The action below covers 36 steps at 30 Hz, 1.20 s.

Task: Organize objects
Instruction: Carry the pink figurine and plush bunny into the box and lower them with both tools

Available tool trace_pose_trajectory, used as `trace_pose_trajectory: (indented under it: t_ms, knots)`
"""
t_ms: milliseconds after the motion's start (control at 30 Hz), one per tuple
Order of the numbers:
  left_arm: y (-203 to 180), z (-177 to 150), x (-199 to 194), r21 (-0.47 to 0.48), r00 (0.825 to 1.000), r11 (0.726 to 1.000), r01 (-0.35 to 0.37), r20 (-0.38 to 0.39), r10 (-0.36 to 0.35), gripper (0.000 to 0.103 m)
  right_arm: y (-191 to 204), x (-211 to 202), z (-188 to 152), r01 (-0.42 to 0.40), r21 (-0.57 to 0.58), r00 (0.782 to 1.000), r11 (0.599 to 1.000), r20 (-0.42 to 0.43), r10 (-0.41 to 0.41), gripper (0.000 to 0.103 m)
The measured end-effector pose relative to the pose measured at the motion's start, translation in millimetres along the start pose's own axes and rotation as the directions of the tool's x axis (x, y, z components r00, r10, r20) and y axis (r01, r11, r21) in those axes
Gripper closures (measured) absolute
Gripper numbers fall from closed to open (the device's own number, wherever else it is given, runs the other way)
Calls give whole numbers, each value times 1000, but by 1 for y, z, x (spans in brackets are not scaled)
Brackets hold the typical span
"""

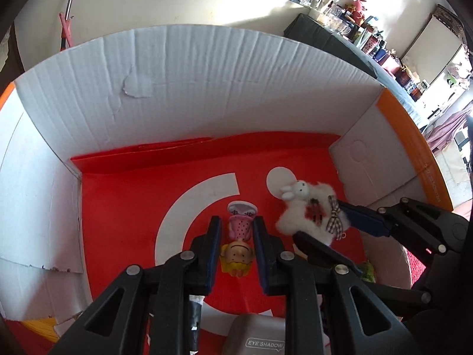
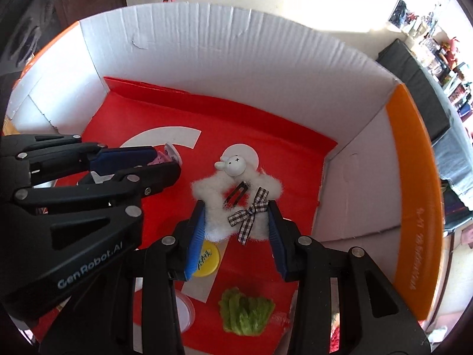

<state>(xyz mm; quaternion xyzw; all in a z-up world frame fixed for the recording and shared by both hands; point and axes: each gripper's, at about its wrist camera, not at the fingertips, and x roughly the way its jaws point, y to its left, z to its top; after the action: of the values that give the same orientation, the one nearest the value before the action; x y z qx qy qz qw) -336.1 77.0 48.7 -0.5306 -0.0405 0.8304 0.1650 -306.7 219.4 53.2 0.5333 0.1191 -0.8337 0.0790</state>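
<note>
Inside the box (image 1: 189,82): white corrugated walls, red floor with a white printed arc, orange rim on the right.

Left gripper (image 1: 236,245): my fingers (image 1: 214,245) stand a little apart on either side of the doll (image 1: 239,236), which lies flat on the red floor, yellow-haired head toward me, pink dotted dress and lilac hat pointing away. Pads sit just beside the dress and head; I cannot tell whether they touch it. From the right wrist view the same fingers come in from the left, with only a scrap of pink and the hat showing past the tips.

Near my left fingers' base: a grey case (image 1: 260,334) marked EYE SHADOW, partly hidden.

Right of the doll, near it: the plush (image 2: 236,204), a white fluffy star with a small bunny head at its far point, a black hair clip across the middle and a checked bow lower down. It lies on the floor, head over a white printed disc.

Right gripper (image 2: 236,227): fingers (image 2: 196,230) spread wide, flanking the plush's lower part; fluff brushes both pads, no squeeze visible.

Under the left pad: a yellow cap (image 2: 208,259). Nearer me: a green fuzzy lump (image 2: 245,310) and a white round lid (image 2: 184,310).
</note>
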Motion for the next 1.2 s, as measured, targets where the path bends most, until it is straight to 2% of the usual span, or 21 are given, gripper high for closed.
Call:
trace_pose_trajectory:
  t_ms: [233, 667, 1200]
  knots:
    - [4, -3, 2, -20, 1000, 1000, 8, -16, -8, 80, -2, 11, -1, 1, -4, 999, 1000, -44, -1, 63]
    - [11, -9, 1, -35, 1000, 999, 19, -13, -19, 80, -1, 6, -13, 2, -6, 999, 1000, -45, -2, 63]
    - [10, -8, -2, -32, 1000, 999, 17, -13, -17, 80, 0, 5, -9, -3, -1, 999, 1000, -43, 3, 61]
